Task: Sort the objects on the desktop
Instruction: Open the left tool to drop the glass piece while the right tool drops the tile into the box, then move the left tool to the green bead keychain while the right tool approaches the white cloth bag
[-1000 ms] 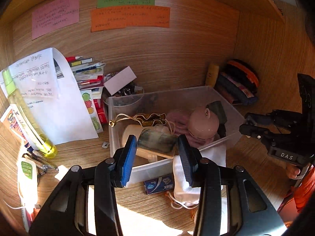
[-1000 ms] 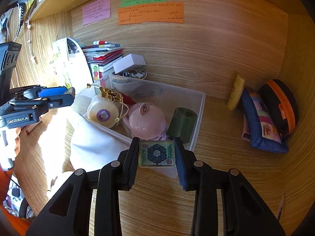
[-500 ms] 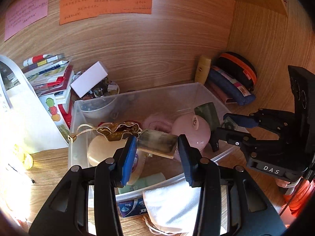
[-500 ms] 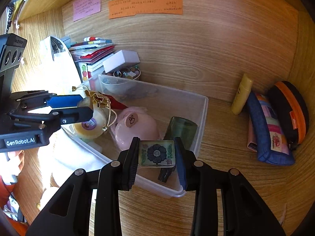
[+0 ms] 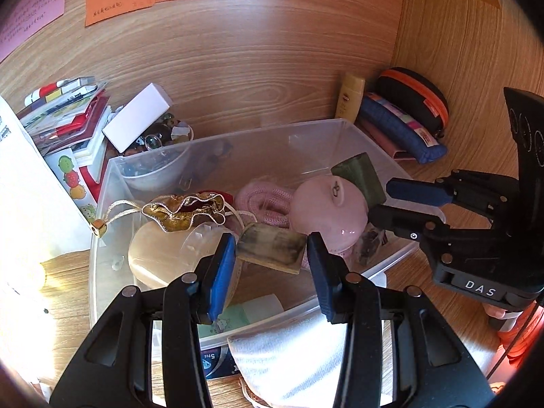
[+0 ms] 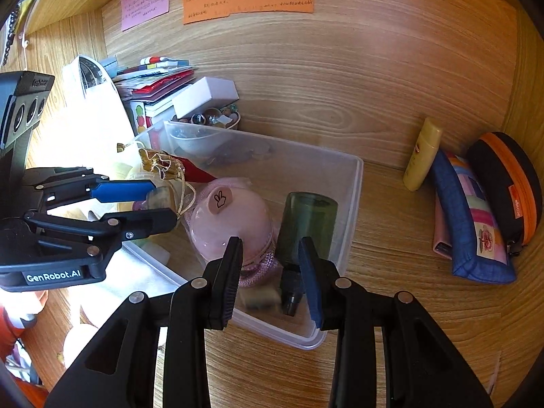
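Observation:
A clear plastic bin (image 5: pixel 340 127) (image 6: pixel 353 183) holds a pink round case (image 5: pixel 328 207) (image 6: pixel 231 219), a green cylinder (image 6: pixel 307 221), a gold pouch (image 5: pixel 183 209) and a pale round container (image 5: pixel 159 255). My left gripper (image 5: pixel 270 260) (image 6: pixel 159 204) is shut on a flat greenish-brown tile (image 5: pixel 270 248) above the bin's front. My right gripper (image 6: pixel 270 280) (image 5: pixel 401 200) is open and empty over the bin's near right corner. A small flat tile (image 6: pixel 258 297) lies blurred on the bin floor below it.
A yellow tube (image 6: pixel 421 156), a blue pouch (image 6: pixel 472 217) and a black-orange case (image 6: pixel 506 187) stand at the right wall. Books (image 6: pixel 153 81), a white box (image 6: pixel 204 97) and a bowl of beads (image 6: pixel 210 117) sit behind the bin. A white cloth (image 5: pixel 299 357) lies in front.
My right gripper has opened and let go of the flower-patterned tile, which now lies in the bin. My left gripper has moved forward over the bin with its tile.

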`<control>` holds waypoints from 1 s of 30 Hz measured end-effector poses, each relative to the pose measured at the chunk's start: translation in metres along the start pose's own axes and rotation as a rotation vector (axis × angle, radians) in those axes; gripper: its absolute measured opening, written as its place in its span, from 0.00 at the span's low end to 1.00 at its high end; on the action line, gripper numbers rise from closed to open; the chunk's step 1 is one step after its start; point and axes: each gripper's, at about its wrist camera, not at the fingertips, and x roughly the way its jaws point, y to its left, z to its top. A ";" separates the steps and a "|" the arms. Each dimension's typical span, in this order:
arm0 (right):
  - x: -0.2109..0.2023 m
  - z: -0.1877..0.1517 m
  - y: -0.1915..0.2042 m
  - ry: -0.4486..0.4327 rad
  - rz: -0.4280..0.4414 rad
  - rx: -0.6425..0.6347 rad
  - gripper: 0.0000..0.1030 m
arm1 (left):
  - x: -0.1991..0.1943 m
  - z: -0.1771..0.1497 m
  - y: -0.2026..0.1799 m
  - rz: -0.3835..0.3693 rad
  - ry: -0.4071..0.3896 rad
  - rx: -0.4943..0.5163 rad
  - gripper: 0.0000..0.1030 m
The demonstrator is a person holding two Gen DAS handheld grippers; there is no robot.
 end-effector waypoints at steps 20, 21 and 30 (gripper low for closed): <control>-0.029 -0.003 0.013 -0.030 0.000 -0.018 0.60 | -0.053 0.001 0.005 0.019 -0.126 -0.046 0.71; -0.033 -0.004 0.015 -0.035 0.000 -0.021 0.60 | -0.057 0.000 0.006 0.034 -0.135 -0.047 0.71; -0.043 -0.027 0.047 0.001 0.078 -0.050 0.73 | -0.080 -0.022 0.031 0.109 -0.132 -0.078 0.80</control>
